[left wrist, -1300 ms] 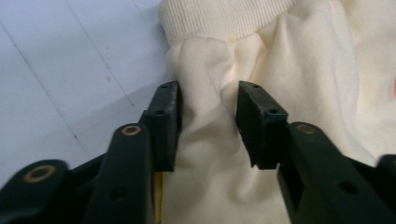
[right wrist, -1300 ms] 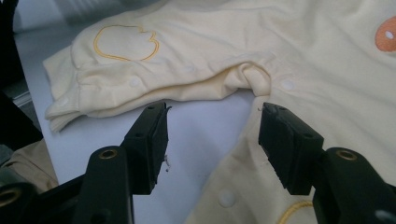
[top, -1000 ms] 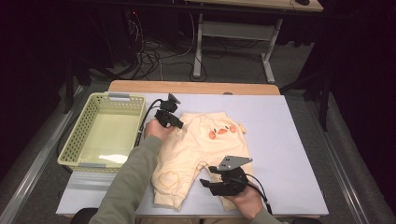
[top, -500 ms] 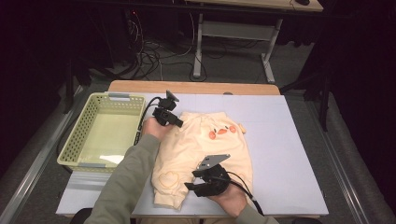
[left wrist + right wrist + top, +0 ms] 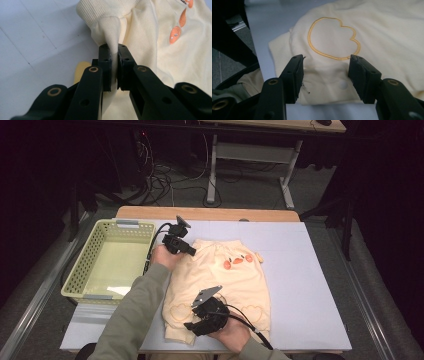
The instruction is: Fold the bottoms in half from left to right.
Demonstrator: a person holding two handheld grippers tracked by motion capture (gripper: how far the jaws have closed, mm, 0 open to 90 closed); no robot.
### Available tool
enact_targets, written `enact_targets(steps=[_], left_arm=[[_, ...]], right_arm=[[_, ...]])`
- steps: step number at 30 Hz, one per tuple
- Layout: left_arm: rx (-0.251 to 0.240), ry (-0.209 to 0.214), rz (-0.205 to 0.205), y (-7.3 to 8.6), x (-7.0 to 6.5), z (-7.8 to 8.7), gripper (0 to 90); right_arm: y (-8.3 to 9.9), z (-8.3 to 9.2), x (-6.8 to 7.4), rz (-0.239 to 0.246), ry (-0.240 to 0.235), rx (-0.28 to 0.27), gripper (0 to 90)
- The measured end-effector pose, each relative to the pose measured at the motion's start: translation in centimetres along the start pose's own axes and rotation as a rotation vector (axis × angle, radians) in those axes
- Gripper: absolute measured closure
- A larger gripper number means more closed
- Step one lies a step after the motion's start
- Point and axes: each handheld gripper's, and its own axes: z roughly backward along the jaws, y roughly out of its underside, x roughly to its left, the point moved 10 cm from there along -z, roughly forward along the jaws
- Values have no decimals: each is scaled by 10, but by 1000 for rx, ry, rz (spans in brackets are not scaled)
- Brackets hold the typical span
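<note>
A: Lying flat mid-desk, the cream garment (image 5: 225, 285): soft knit, ribbed cuff, orange embroidered motif (image 5: 237, 261) near its far end.

B: Left hand-held gripper (image 5: 113, 53)?

A: Clenched on a pinched fold of cloth just below the ribbed cuff; the fabric rises in a peak between the pads.

B: Right hand-held gripper (image 5: 325, 66)?

A: Jaws apart, just opening wider, low over the near hem; whether the pads touch the cloth is hard to tell. Its view shows a yellow stitched heart outline (image 5: 334, 40) and a small snap, faint from above.

B: Surroundings?

A: Pale blue desk (image 5: 310, 270); a green lattice basket (image 5: 85, 265) stands left of the garment. The sleeve hides the garment's near-left edge.
</note>
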Motion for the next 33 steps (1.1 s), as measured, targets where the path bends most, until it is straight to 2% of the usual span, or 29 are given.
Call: enact_targets(steps=[6,10,11,12,13,17,20,25,27,30,33], left_arm=[[-3,11,0,0,-1,3,818],[-8,17,-5,-1,-2,5,818],[-8,20,-5,-1,-3,6,818],[-8,23,-5,0,-3,6,818],[-6,28,-7,0,-3,7,818],[-7,33,-7,0,-4,7,818],[-5,34,-9,0,-4,7,819],[-4,36,-10,1,-5,8,819],[-3,38,-9,1,-5,9,821],[-3,40,-7,1,-6,10,822],[-2,41,-8,1,-6,11,823]], right_arm=[[-4,-10,8,22,-11,56,420],[-6,-19,17,55,-26,92,438],[-7,-21,19,60,-28,98,471],[-8,-23,21,67,-28,106,541],[-9,-25,23,70,-34,112,649],[-8,-32,29,84,-52,133,787],[-4,-37,30,86,-41,165,825],[-5,-44,31,127,-6,194,845],[-4,-44,33,121,-5,194,849],[-2,-43,39,97,-43,182,851],[0,-42,39,48,-70,149,851]])
